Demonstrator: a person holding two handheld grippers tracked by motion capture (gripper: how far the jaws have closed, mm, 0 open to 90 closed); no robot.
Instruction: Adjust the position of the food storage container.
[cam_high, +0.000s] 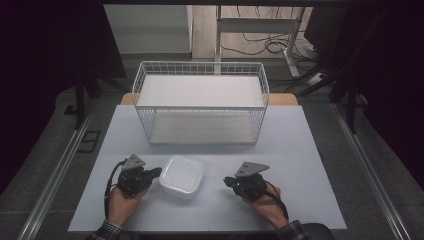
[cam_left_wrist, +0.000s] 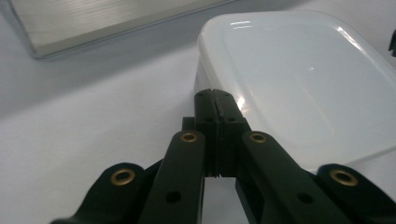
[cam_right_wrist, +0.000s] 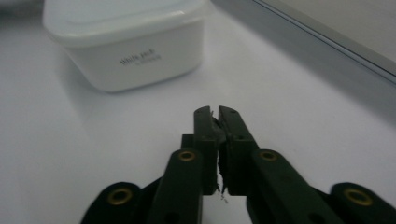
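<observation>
A white square container (cam_high: 182, 176) with rounded corners stands on the pale table (cam_high: 300, 150), near the front edge and a little left of the middle. It is upright, and from above its smooth white top shows. In the right gripper view the container (cam_right_wrist: 126, 44) is seen from the side, at the far left of that picture, with small grey printed letters on its wall; the letters are too blurred to read.

The left gripper (cam_high: 156, 173) lies low at the left side of the container, held by the person's left hand (cam_high: 122, 200). Its jaws are together with nothing between them. In the left gripper view the closed tips (cam_left_wrist: 217, 105) are just at the left wall of the container (cam_left_wrist: 303, 79), very near or touching it; which of the two cannot be told.

The right gripper (cam_high: 229, 181) is on the right side of the container, apart from it, with bare table between them. The person's right hand (cam_high: 265, 202) holds it. Its jaws are also together, and in the right gripper view the tips (cam_right_wrist: 215, 119) meet over the empty table surface and hold nothing.

Behind the container, farther on the table, stands a white wire basket (cam_high: 200, 107), wide and rectangular, with a pale flat bottom. It is well apart from both grippers. Beyond the table there is a dark floor with some cables (cam_high: 260, 45).
</observation>
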